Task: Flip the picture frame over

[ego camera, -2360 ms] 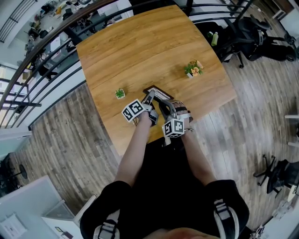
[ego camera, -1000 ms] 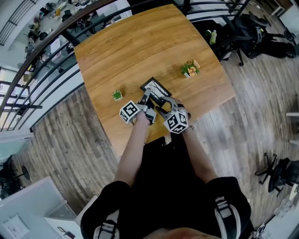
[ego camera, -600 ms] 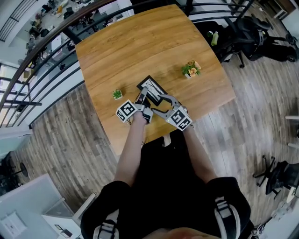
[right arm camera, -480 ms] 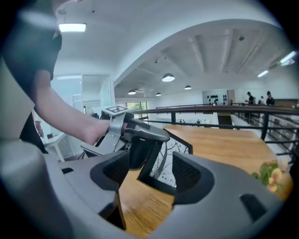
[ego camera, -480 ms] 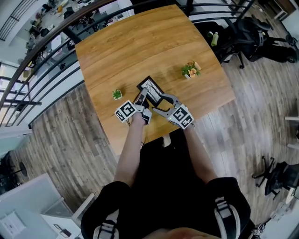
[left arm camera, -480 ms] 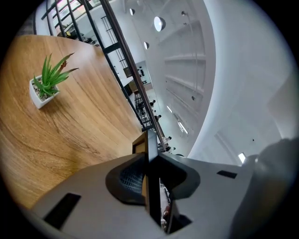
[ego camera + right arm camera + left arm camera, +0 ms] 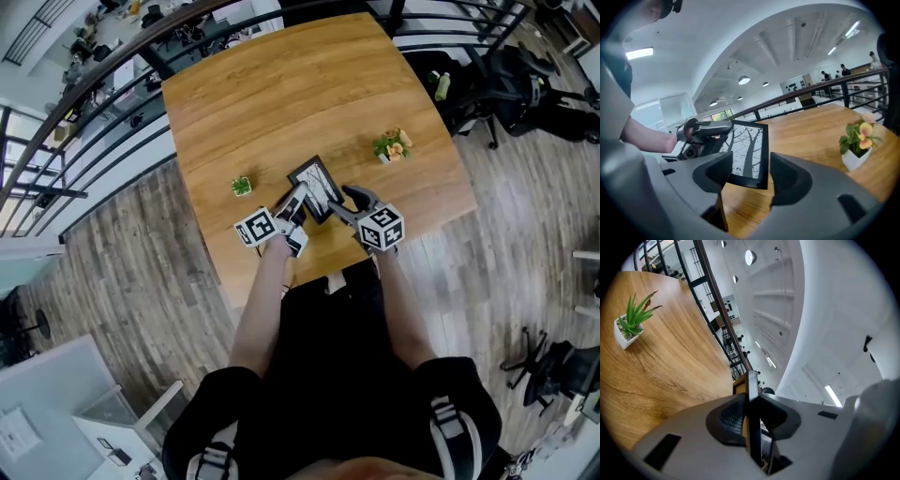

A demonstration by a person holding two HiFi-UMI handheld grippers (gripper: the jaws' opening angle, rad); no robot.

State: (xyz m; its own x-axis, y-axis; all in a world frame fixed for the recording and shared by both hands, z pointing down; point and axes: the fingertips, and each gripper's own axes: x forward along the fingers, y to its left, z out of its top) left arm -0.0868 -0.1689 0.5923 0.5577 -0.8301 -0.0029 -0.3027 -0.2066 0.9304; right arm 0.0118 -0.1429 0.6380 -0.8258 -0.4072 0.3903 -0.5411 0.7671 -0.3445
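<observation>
The picture frame (image 7: 317, 187) is black-rimmed with a tree print and stands tilted up off the wooden table (image 7: 281, 84), print side toward my right gripper. My left gripper (image 7: 298, 198) is shut on its left edge; in the left gripper view the frame (image 7: 752, 394) shows edge-on, clamped between both pads. My right gripper (image 7: 349, 200) sits just right of the frame. Its jaws are closing, and its pads do not press on anything. In the right gripper view the frame (image 7: 747, 152) stands just beyond those jaws (image 7: 751, 176), with the left gripper (image 7: 705, 131) holding its far side.
A small green plant in a white pot (image 7: 242, 186) stands left of the frame, also in the left gripper view as the spiky plant (image 7: 630, 324). A flower pot (image 7: 392, 146) sits to the right, near the table's edge. A railing (image 7: 112, 84) runs behind the table.
The frame has risen from lying flat to standing tilted in the left gripper. The right gripper has rolled and drawn off to the right, away from the frame.
</observation>
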